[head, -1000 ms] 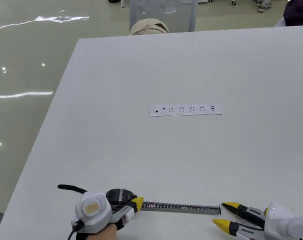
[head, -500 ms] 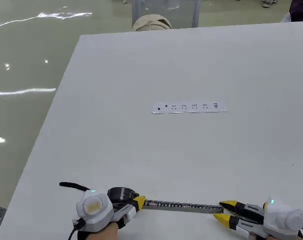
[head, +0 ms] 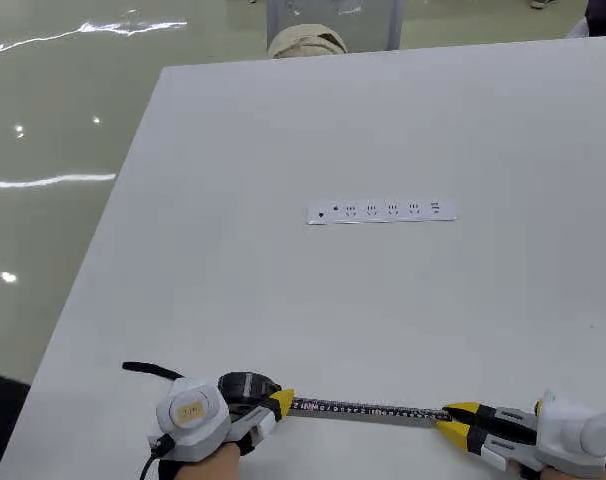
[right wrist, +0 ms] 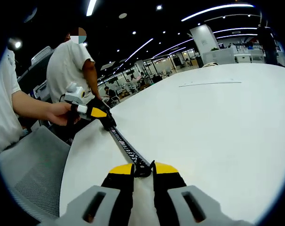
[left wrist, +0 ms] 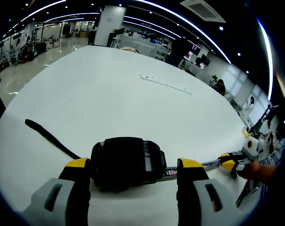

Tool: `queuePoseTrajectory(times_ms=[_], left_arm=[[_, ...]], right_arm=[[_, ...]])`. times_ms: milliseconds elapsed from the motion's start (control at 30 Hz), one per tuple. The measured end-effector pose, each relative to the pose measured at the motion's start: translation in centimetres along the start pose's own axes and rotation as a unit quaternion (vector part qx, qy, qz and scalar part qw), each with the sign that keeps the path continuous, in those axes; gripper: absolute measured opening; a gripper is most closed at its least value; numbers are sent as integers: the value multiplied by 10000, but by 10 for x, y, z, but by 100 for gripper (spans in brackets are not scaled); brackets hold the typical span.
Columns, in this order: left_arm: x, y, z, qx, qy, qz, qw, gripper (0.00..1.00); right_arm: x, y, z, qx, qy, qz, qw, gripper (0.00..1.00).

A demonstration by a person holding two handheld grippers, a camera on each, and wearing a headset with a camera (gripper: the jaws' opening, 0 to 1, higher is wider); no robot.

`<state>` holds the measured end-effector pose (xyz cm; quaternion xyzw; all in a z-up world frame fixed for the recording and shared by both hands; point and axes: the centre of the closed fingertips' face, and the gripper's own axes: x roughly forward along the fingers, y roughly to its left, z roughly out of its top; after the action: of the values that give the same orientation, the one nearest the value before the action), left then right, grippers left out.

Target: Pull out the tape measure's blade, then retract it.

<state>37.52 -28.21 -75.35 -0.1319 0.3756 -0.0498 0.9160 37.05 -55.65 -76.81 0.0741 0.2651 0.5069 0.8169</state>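
The right tongs (head: 455, 421), open a second ago, now pinch the blade (head: 368, 409); left tongs (head: 276, 404) clamp the tape measure (head: 245, 388): pull-out ready.

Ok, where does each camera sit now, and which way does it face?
Head view: on the headset, looking forward and down over the table to the strip; left claw, right claw and left hand at the bottom.
Left gripper view: on the left claw, looking along its jaws over the case, across the table; right hand far right.
Right gripper view: on the right claw, looking along the blade to the left claw; left arm at left.
Shared: both gripper views show the blade and the other claw.
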Motion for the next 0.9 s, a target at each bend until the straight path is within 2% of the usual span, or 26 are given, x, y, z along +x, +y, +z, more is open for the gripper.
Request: queuePoseTrajectory(times_ms=[367,533,900], left_arm=[[2,0,0,4,-21,93,10000,74],[2,1,0,3,-15,176,9998,74],[4,4,0,6,-54,385,9992,71]], right_arm=[[0,0,-1,-336,-116,-122,9993,13],[0,-4,-1,-289,-146,-134,9994,13],[1,-3,0,-257,-180,-165,9994,13]])
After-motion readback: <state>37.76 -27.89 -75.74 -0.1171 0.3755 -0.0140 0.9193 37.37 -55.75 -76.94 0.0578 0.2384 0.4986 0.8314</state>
